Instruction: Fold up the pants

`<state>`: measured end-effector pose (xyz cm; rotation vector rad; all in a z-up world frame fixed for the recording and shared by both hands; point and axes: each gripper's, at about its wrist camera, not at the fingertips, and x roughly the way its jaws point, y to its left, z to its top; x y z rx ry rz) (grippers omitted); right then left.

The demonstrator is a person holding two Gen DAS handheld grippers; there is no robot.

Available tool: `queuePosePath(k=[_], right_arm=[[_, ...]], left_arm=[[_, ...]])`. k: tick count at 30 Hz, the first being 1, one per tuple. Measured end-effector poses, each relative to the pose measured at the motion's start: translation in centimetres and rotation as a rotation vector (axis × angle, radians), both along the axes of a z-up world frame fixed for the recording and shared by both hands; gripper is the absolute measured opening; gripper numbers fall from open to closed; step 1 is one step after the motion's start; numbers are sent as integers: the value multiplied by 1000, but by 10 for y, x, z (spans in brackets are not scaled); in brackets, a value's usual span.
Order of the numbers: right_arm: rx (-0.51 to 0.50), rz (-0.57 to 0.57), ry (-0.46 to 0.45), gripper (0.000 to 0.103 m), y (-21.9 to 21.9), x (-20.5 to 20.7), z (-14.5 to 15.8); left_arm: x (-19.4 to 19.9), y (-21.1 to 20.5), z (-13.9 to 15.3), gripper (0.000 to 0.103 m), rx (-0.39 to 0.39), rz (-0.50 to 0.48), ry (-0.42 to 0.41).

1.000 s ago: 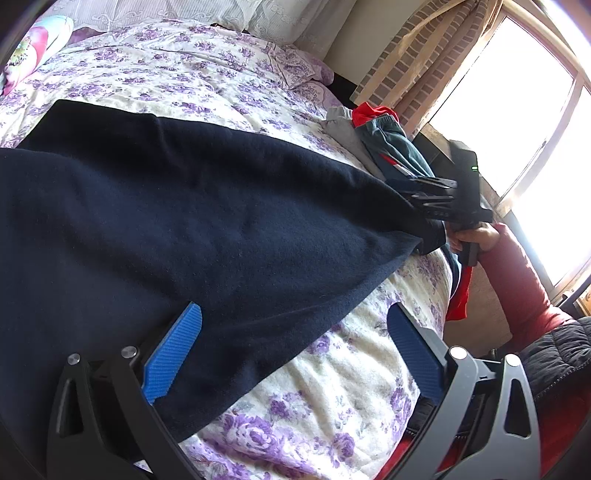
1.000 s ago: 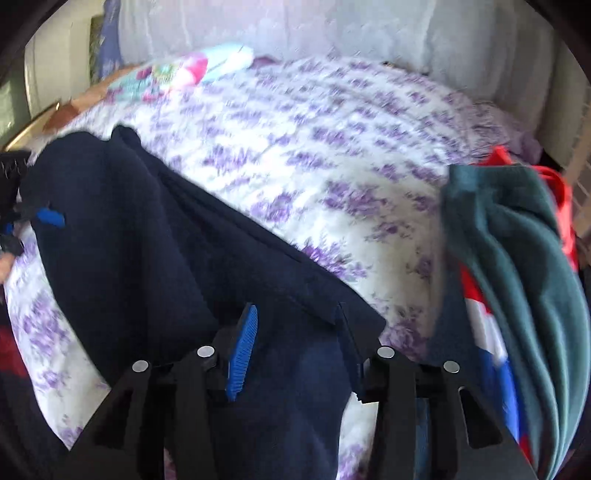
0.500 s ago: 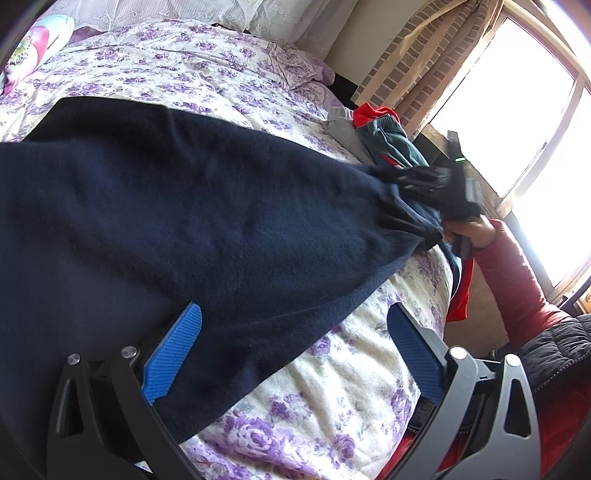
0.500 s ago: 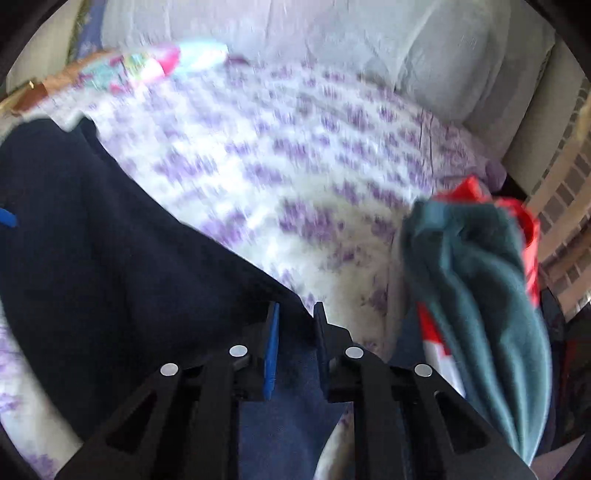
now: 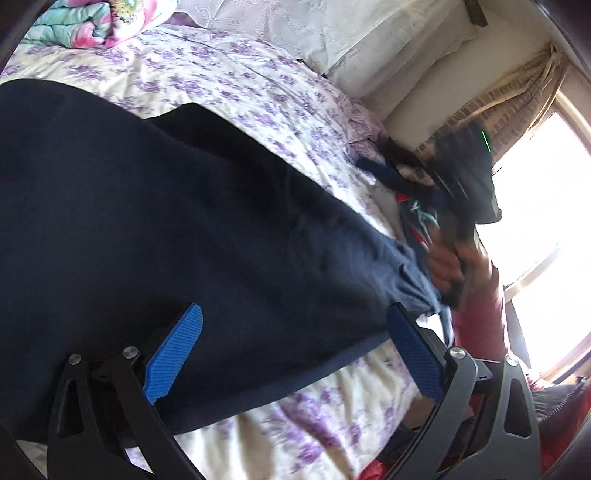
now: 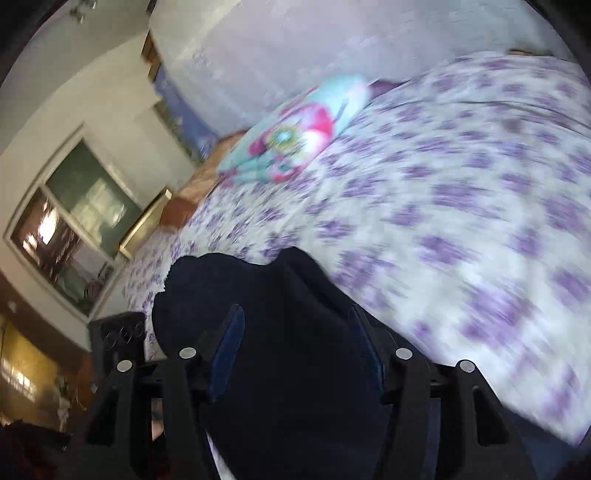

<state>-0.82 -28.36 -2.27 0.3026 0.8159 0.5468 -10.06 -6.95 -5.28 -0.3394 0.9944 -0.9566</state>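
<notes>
My left gripper (image 5: 295,350) stands wide open, ribbed blue pads clear of the cloth, nothing held. The pants (image 5: 184,221), dark navy and matte, lie spread across the bed (image 5: 258,92); their near hem runs just beyond my pads, bare floral sheet below it. My right gripper (image 6: 299,350) has just been opening; navy cloth lies between its jaws, and I cannot tell if the pads press it. Beyond: open purple-flowered sheet, a bright folded blanket (image 6: 291,144), pale pillows (image 5: 332,33).
</notes>
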Motion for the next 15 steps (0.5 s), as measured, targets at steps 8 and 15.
queuePosePath(k=[8, 15], right_arm=[[-261, -22, 135, 11, 96, 122, -66], [-169, -178, 67, 6, 65, 125, -50]], left_arm=[[-22, -22, -4, 98, 165, -33, -173], [-13, 7, 6, 96, 54, 3, -76]])
